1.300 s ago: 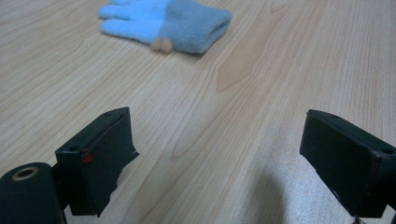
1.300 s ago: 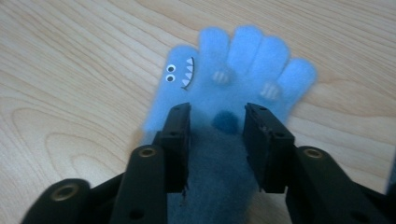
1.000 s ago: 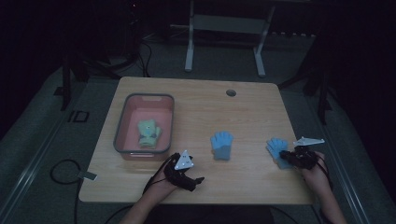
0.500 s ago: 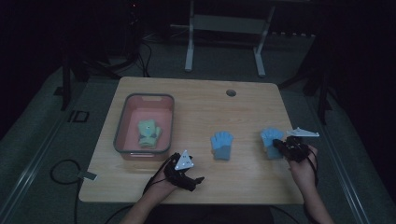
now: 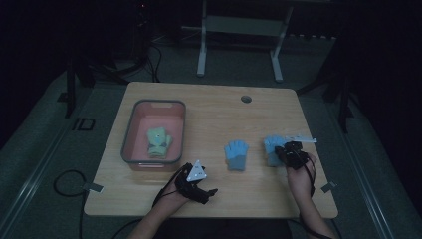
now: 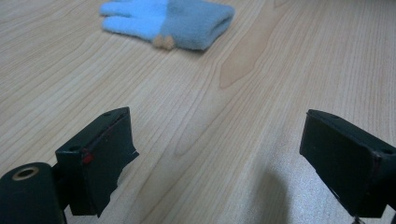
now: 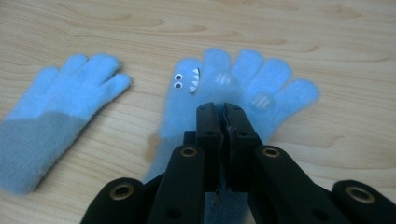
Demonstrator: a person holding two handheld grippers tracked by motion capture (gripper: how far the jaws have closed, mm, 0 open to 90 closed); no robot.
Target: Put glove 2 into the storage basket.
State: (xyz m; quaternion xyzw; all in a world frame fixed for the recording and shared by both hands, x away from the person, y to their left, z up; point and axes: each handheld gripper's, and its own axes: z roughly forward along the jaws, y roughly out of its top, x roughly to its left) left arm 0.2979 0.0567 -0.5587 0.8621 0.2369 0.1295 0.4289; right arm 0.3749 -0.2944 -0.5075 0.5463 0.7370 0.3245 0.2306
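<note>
On the right half of the pale wooden table (image 5: 209, 107), the right gripper (image 5: 278, 153) has its black jaws pinched tight on a fuzzy light-blue glove with stuck-on eyes and teeth (image 7: 219, 88); the grip sits near the cuff, with the glove's fingers spreading away beyond the jaw tips. That glove's cuff end is blurred in the right gripper view. Just beside it lies a second fuzzy blue glove with a grey cuff (image 5: 236, 155), flat on the wood, apart from the first one. Near the front edge, the left gripper (image 5: 211, 191) rests low over bare tabletop, jaws spread wide with nothing between them; the grey-cuffed glove shows well ahead of it in the left gripper view. Farther left stands a pink rectangular plastic tub with a grey rim (image 5: 130, 130), holding a small pale-green fabric item (image 5: 158, 143).
</note>
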